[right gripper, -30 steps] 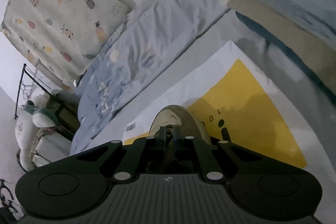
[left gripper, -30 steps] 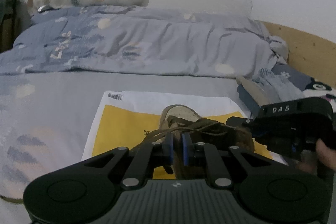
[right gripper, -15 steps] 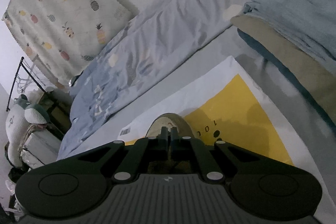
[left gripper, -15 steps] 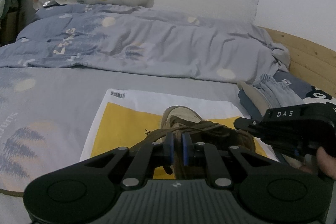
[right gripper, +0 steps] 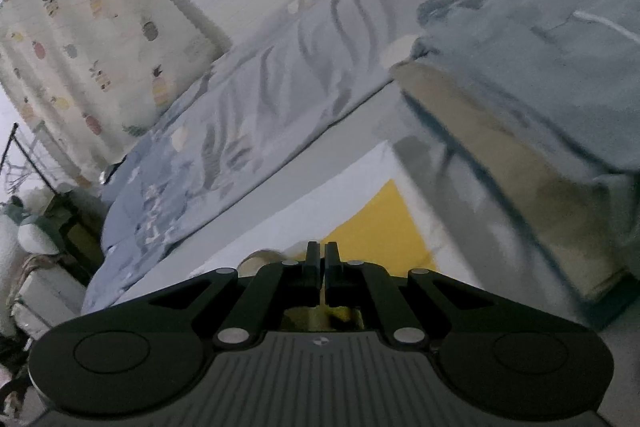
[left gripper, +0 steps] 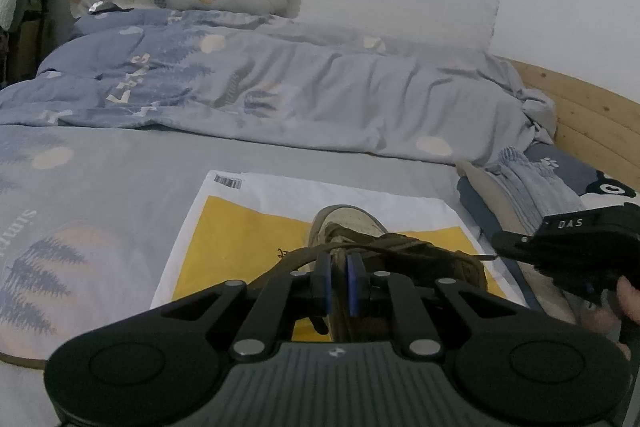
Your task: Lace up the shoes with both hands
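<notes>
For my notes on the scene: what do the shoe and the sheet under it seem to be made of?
Shoe: probably brown suede or canvas, matte, with a pale smooth toe cap, maybe rubber. Yellow-and-white sheet: likely a plastic mailer bag, smooth, with a barcode label; it could be paper.

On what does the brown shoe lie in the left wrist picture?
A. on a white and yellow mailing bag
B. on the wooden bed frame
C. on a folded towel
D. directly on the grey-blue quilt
A. The shoe lies on the white and yellow mailing bag, which is spread flat on the bed sheet.
</notes>
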Available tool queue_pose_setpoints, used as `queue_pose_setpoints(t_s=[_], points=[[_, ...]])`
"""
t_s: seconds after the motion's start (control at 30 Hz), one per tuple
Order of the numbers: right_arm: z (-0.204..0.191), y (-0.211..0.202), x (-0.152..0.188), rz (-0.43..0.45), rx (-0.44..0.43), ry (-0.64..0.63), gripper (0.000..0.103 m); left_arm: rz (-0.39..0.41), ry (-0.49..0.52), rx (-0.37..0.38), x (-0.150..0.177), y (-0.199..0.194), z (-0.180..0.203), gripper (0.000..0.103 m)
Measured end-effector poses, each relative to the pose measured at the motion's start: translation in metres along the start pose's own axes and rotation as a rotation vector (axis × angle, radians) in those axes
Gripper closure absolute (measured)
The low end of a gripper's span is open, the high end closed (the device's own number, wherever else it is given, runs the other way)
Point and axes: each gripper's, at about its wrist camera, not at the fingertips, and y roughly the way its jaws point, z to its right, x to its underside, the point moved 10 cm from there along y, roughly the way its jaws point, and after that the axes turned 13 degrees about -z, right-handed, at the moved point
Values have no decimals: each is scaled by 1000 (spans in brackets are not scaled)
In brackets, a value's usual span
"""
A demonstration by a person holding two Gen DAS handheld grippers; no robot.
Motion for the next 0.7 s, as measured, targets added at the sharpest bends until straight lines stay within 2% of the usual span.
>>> queue_pose_setpoints(t_s=[0.7], points=[[71,-28,-37,104,188,68,103,-3,-6,-7,-2,-1,2,95]])
